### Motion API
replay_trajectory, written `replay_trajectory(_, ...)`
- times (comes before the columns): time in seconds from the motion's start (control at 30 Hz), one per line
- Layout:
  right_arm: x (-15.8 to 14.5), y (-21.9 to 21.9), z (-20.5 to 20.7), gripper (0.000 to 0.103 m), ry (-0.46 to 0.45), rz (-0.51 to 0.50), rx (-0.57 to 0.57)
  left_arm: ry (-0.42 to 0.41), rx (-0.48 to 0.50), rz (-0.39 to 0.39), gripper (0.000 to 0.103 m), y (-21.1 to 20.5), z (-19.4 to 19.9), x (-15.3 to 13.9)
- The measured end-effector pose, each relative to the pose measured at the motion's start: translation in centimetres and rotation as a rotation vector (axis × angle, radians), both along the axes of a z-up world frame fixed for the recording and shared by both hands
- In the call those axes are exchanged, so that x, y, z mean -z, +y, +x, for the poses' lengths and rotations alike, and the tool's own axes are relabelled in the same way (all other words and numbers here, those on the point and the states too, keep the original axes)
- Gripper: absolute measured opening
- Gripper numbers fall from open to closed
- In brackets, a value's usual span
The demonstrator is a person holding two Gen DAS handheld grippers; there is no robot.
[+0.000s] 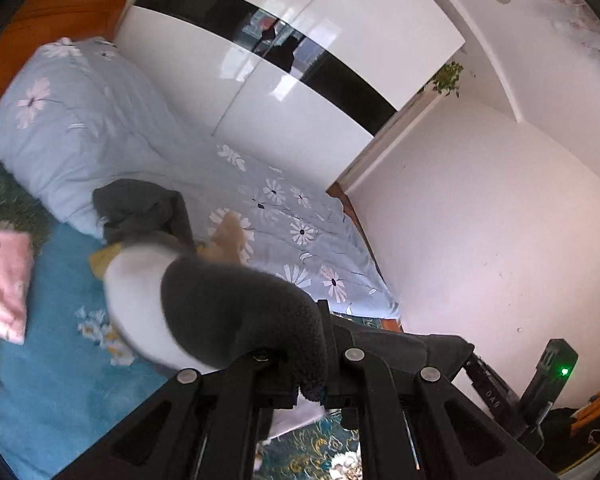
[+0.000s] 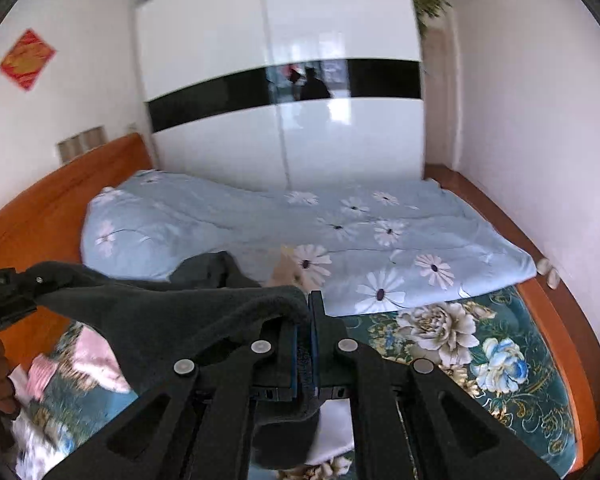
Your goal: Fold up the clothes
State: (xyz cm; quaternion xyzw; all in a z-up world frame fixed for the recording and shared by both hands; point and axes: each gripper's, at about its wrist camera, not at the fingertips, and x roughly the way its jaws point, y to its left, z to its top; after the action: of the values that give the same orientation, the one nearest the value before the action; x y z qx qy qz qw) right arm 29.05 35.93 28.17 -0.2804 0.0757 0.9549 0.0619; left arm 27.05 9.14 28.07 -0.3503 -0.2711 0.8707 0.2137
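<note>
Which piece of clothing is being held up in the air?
The dark grey and white fleece garment, pinched by both grippers. The other dark grey garment and the pink one just lie on the bed.

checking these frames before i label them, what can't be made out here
- Left wrist view: the grey and white garment is motion-blurred and covers the left gripper tips; its type is unclear.
- Right wrist view: the garment drapes over the right gripper, hiding the pads; its lower part is cut off by the gripper body.
- Both views: the pile of clothes on the bed is partly hidden behind the garment; pieces cannot be counted.
</note>
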Motion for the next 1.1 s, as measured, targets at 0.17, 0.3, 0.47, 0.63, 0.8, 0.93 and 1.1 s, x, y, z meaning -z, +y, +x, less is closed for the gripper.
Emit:
replay_trajectory(0.17, -2.0, -1.2, 6.9, 0.004, 0.036, 0.003, -0.168, -0.015, -0.064, 0.044, 0.007, -1.2, 9.1, -0.3)
replay_trajectory(0.3, -4.9, -2.5, 10.5, 0.004, 0.080, 0.046, -0.284, -0.018, -0.058, 0.081, 0.007, -2.2, 13.7, -1.9)
replay_trajectory(0.47, -5.9, -3.3, 9.5, 0.004, 0.059, 0.058, -0.372, -0.117, -0.088, 0.101, 0.007, -3.7, 13.3, -0.4)
replay_trajectory(0.63, 3.4, -4.0, 2.1, 0.005, -0.227, -0.022, -0.387, -0.413, -0.131, 0.060, 0.007, -5.0, 8.6, 9.7)
replay_trajectory(0.8, 16.7, -4.2, -3.6, 0.005, -0.541, -0.138, -0.325, -0.737, -0.169, 0.026, 0.007, -6.5, 4.8, 23.4)
replay_trajectory(0.93, 23.3, -4.4, -7.2, 0.005, -0.682, -0.189, -0.253, -0.856, -0.146, -0.013, 0.007, -6.7, 1.7, 29.4)
replay_trajectory(1.1, 26.0, -3.6, -13.3, 0.005, -0.739, -0.180, -0.171, -0.838, -0.102, -0.010, 0.007, -6.9, -6.9, 30.9)
